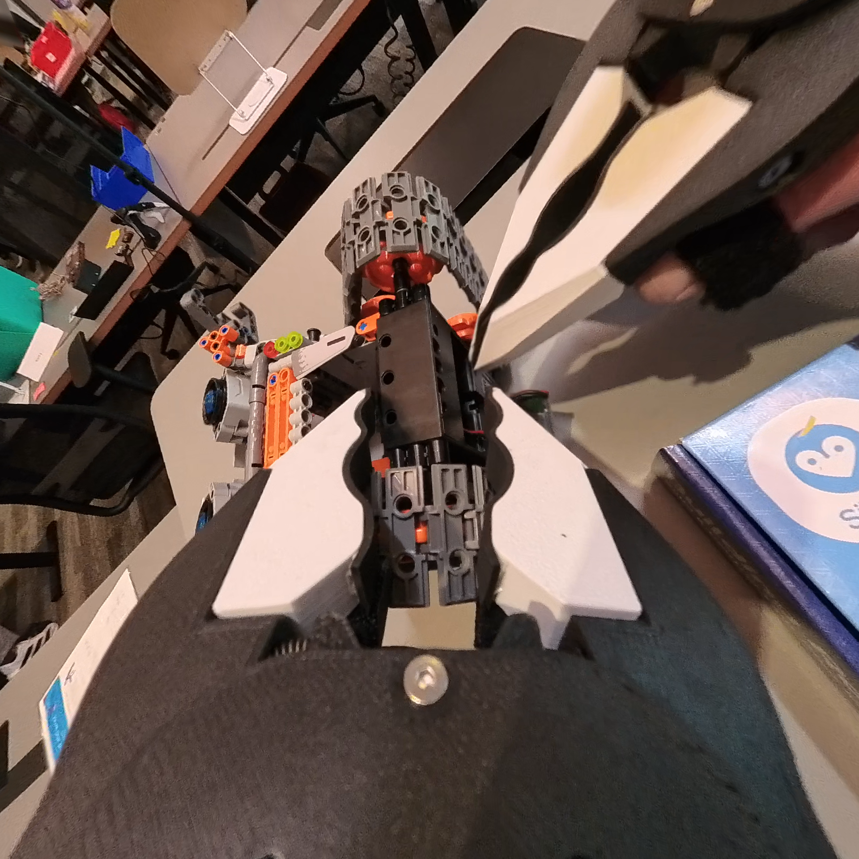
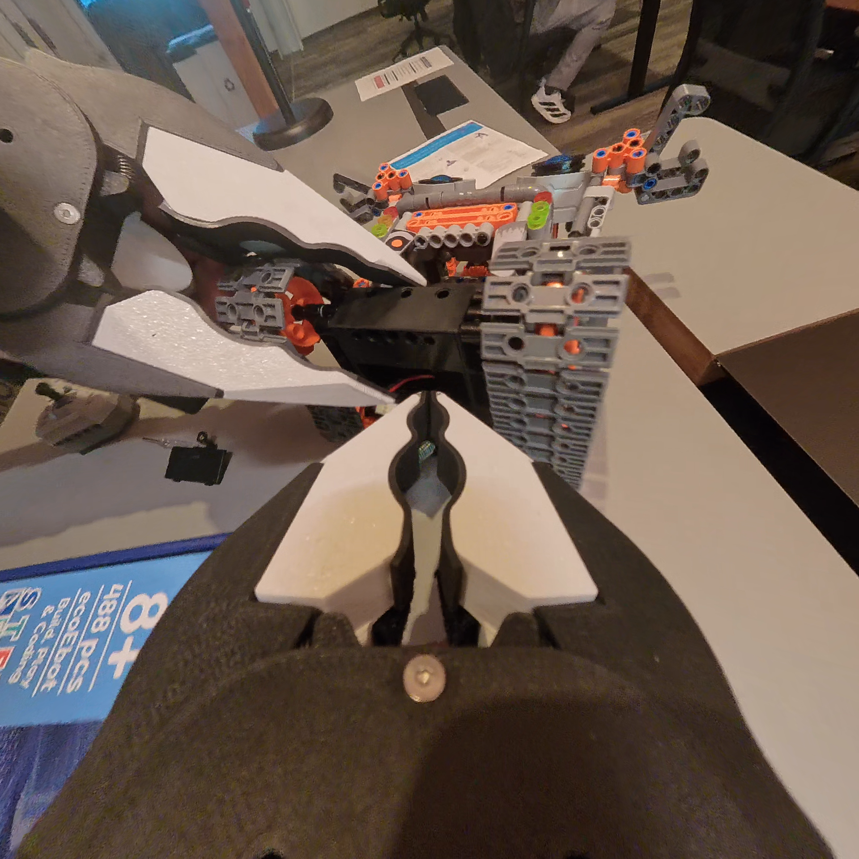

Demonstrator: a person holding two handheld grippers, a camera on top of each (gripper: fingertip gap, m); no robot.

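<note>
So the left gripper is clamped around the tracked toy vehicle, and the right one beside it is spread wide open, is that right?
Not quite. The left gripper does clamp the tracked toy vehicle, but the right gripper is shut, its fingertips pressed together. The right wrist view shows this.

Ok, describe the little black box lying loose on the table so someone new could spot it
Start at the blue box at the near left of the grey table. Just beyond it, the small black box lies alone on bare tabletop, left of the tracked brick model. Unlike the model's black body, it is attached to nothing.
</note>
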